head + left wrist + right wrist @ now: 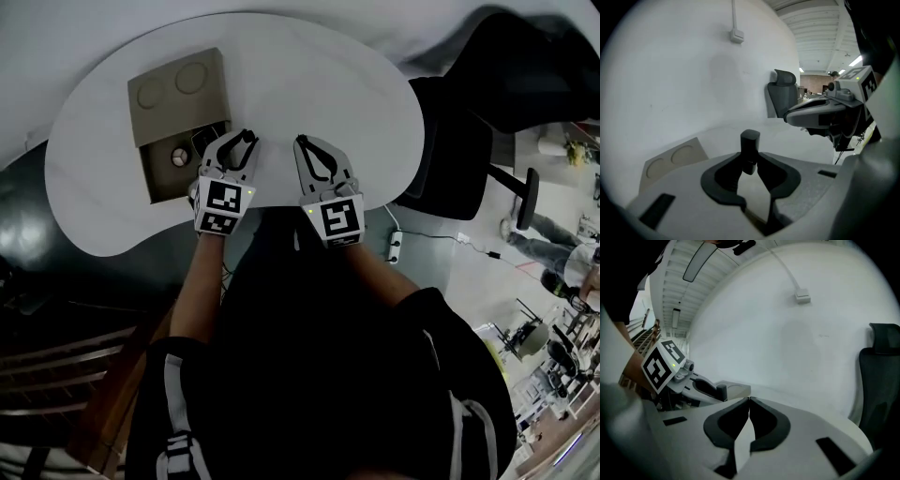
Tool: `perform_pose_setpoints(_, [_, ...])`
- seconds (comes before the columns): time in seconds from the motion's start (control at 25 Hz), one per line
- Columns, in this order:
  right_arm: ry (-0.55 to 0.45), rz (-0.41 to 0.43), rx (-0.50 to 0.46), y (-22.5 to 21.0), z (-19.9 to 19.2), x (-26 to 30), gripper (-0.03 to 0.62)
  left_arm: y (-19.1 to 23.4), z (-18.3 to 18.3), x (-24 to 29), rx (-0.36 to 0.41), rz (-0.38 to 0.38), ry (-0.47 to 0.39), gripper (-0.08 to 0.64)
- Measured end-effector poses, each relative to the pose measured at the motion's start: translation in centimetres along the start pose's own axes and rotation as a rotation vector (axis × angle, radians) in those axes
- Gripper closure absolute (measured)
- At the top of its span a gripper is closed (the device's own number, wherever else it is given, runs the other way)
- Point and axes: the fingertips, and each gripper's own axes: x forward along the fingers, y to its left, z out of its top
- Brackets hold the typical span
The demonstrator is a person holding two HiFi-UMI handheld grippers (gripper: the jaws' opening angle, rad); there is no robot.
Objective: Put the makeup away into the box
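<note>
Head view: a white, rounded table [309, 84] is seen from steeply above, with both tools side by side over its near edge and a person's forearms behind them.
Left gripper view: only here is the grip plain. The left gripper [750, 158] has its jaws narrowed on a small dark tube [750, 140] that stands upright between the pads, its cap above them.
Right gripper view: the right gripper [749, 399] has its jaws pressed tip to tip with nothing between them. It also shows the other tool from the side, with the tube at its tip.
Tube's place: in the left tool, above the table and just beside the right edge of the box [145, 178], not inside it.
Box: tan and open, on the left part of the table.
Lid: the lid [178, 89] lies back flat and touching the box's far side, with two round recesses in it.
Box contents: a small round white item [178, 157] and some dark items [204, 141] too small to name.
Table: white and bare to the right of the box.
Room: a plain white wall rises behind the table, with a small junction box [802, 298] on a conduit. A black office chair [450, 159] stands at the table's right. A power strip [395, 246] with a cable lies on the pale floor.
</note>
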Motion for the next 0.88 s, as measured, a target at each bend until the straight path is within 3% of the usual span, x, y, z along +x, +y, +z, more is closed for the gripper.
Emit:
perform_pose_setpoints(0.28, [0.024, 0.065, -0.035, 3.2, 0.3, 1.0, 0.569, 3.1, -3.7, -3.2, -0.024, 0.066, 0.053, 0.454])
perform_pose_setpoints(0.44, [0.05, 0.096, -0.019, 4.8, 0.0, 1.2, 0.569, 3.9, -6.1, -4.3, 0.016, 0.064, 0.13, 0.454])
perform_pose_setpoints(0.64, [0.055, 0.109, -0.022, 5.7, 0.1, 1.5, 0.569, 4.1, -8.9, -4.7, 0.085, 0.03, 0.265, 0.454])
perform_pose_setpoints(0.88, [0.03, 0.12, -0.068, 6.0, 0.0, 1.6, 0.569, 2.8, -11.5, -4.2, 0.195, -0.069, 0.434, 0.454])
